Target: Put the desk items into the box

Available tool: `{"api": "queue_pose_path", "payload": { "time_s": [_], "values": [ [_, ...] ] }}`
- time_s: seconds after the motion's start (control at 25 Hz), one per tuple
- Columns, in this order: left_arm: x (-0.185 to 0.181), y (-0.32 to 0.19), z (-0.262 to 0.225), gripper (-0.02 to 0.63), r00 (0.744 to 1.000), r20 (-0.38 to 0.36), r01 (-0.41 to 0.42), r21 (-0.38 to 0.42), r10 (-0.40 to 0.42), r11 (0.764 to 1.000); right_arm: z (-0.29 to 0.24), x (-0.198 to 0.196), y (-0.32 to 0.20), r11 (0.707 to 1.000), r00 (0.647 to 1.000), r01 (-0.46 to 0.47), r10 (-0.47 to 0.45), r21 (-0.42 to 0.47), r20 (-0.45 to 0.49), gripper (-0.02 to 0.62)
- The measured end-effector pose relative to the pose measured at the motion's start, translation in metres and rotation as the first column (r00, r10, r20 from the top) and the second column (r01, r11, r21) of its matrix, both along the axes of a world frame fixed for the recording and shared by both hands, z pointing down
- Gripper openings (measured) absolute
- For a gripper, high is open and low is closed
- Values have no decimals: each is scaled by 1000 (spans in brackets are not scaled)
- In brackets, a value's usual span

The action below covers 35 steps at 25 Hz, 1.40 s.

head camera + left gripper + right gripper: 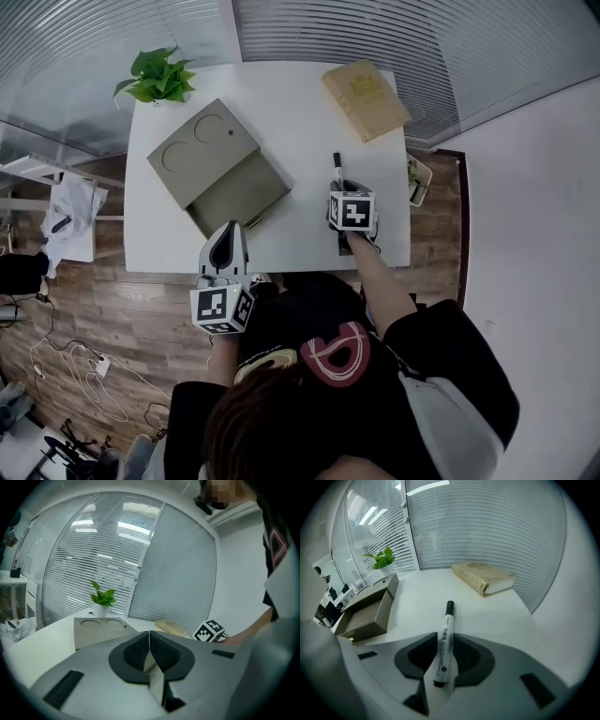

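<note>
Two grippers work over a white tabletop: the right gripper, near the right edge, has its jaws pinching a marker that lies flat, black cap pointing toward the far edge. The left gripper hangs at the near edge, left of centre, jaws pressed together with nothing between them. An open brown box sits on the left half just beyond that gripper, a plant stands at the far left corner, and a book lies at the far right corner.
</note>
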<state>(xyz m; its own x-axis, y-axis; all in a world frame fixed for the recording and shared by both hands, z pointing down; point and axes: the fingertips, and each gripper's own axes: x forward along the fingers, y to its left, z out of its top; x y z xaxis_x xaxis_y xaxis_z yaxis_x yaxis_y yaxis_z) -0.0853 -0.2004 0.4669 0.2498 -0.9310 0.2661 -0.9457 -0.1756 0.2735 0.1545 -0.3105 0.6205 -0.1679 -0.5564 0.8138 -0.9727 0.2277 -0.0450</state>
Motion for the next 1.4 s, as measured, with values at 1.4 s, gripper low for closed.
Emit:
{"api": "queue_pose_path", "payload": {
  "time_s": [1.4],
  "values": [
    [-16, 3, 12, 18, 997, -72, 24, -19, -25, 1000, -48, 0, 18, 988, 999, 0, -6, 154, 39, 71]
  ]
}}
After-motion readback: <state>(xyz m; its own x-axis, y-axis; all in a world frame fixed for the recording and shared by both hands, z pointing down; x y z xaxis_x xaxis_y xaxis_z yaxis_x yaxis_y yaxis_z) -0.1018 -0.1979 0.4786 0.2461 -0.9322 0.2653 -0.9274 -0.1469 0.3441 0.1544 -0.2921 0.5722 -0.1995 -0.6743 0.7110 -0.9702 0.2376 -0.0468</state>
